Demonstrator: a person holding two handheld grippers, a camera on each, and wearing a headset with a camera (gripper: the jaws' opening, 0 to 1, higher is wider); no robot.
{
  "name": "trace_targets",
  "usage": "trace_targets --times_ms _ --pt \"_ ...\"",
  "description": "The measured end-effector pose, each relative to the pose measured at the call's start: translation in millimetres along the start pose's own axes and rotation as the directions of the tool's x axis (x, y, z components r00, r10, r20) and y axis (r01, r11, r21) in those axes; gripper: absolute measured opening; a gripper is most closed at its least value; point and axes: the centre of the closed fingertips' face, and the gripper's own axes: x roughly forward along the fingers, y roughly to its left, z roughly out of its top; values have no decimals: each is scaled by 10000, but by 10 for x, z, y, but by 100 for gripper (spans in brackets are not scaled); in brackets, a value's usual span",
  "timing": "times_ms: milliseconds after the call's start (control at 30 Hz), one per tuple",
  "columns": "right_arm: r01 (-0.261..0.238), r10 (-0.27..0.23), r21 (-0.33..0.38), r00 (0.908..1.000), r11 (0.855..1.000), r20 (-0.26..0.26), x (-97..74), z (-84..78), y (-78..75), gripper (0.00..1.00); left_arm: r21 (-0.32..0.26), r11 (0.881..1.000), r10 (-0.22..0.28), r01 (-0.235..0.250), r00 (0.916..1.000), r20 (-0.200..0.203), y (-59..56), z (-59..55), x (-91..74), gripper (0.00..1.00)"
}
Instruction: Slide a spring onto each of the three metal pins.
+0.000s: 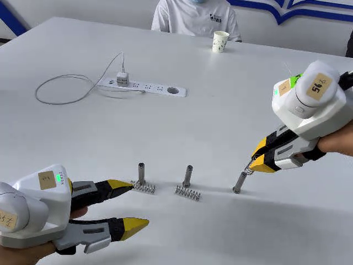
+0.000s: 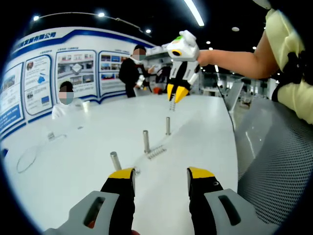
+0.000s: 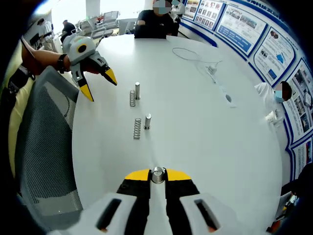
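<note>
The spring [image 1: 249, 169] pinched in the right gripper [image 1: 256, 162] should be kept straight over the right pin [image 1: 240, 182]. The left gripper [image 1: 131, 205] is held open.

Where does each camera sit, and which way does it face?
Head view: on the person's head, facing down at the table, pins and both grippers; hands show.
Left gripper view: on the left gripper, facing along its open jaws toward the right gripper; the right arm shows.
Right gripper view: on the right gripper, shut on a spring, facing the left gripper; the left arm shows.
Shared: both gripper views see the middle pin, from opposite ends.
</note>
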Motion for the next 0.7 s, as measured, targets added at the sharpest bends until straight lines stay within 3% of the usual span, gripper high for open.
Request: trace_targets --times_ms 267,700 --pt "-49 48 -14 9992 10000 -390 120 -76 -68 12 -70 9999 89 -89 10000 -12 10 -25 -23 44" --pt "-298 307 199 9985 9994 -454 216 -107 -83 12 -153 9998 157 -157 9999 -5 12 -23 -22 43"
